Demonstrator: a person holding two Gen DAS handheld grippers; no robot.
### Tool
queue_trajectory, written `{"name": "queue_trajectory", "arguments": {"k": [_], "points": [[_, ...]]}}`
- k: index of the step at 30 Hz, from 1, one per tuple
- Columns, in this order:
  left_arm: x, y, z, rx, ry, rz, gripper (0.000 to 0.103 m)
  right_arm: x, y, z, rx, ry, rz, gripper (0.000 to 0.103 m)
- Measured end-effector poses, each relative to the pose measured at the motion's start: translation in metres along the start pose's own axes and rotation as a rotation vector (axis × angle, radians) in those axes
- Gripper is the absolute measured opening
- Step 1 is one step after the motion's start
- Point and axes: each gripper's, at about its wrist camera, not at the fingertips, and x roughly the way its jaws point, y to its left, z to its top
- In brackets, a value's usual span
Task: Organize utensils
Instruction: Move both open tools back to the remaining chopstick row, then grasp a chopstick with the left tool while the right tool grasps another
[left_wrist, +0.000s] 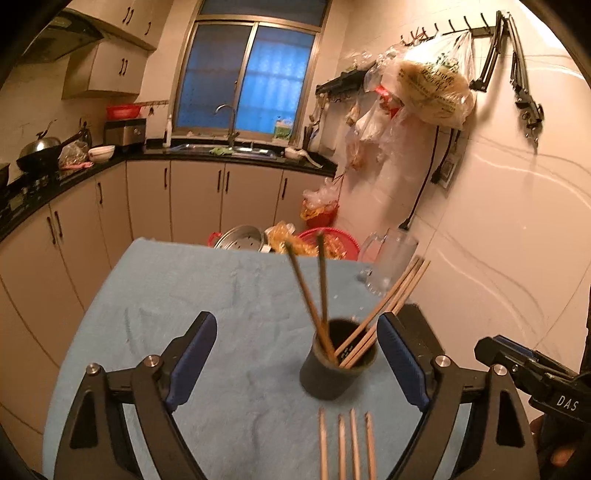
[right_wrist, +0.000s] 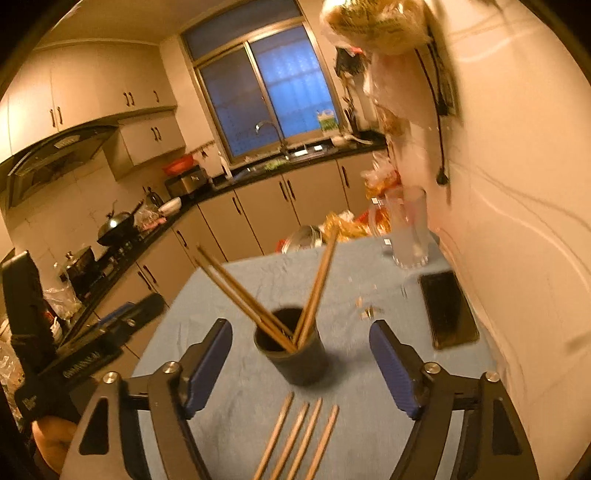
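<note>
A dark cup (left_wrist: 334, 369) stands on the blue cloth and holds several wooden chopsticks (left_wrist: 314, 295) that lean out both ways; it also shows in the right wrist view (right_wrist: 295, 354) with its chopsticks (right_wrist: 240, 291). Several loose chopsticks (left_wrist: 347, 446) lie side by side on the cloth in front of the cup, also seen in the right wrist view (right_wrist: 299, 439). My left gripper (left_wrist: 299, 354) is open and empty, its jaws wide on either side of the cup. My right gripper (right_wrist: 301, 363) is open and empty, also straddling the cup. The right gripper's body shows at the left view's right edge (left_wrist: 535, 373).
A glass mug (right_wrist: 408, 229) stands at the table's far right by the wall. A phone (right_wrist: 447, 310) lies flat near the wall. A steel pot (left_wrist: 243, 238) and red basket (left_wrist: 332, 243) sit beyond the table's far edge. Kitchen counters (left_wrist: 74, 173) run along the left.
</note>
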Motion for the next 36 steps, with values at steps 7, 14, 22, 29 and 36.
{"name": "queue_trajectory", "arguments": {"k": [7,14,22,29,36], "points": [[0.004,0.006,-0.034,0.022,0.070,0.052,0.091,0.016,-0.017,-0.045,0.053,0.120,-0.011,0.082],[0.016,0.018,-0.086,-0.031,0.205,0.030,0.092,0.033,-0.038,-0.084,0.087,0.220,-0.070,0.082],[0.052,0.017,-0.111,0.015,0.318,0.054,0.092,0.042,-0.057,-0.103,0.152,0.268,-0.078,0.082],[0.105,-0.009,-0.094,0.088,0.400,0.009,0.091,0.049,-0.060,-0.104,0.150,0.276,-0.074,0.082],[0.155,-0.033,-0.094,0.112,0.530,-0.037,0.044,0.053,-0.066,-0.103,0.142,0.281,-0.095,0.080]]}}
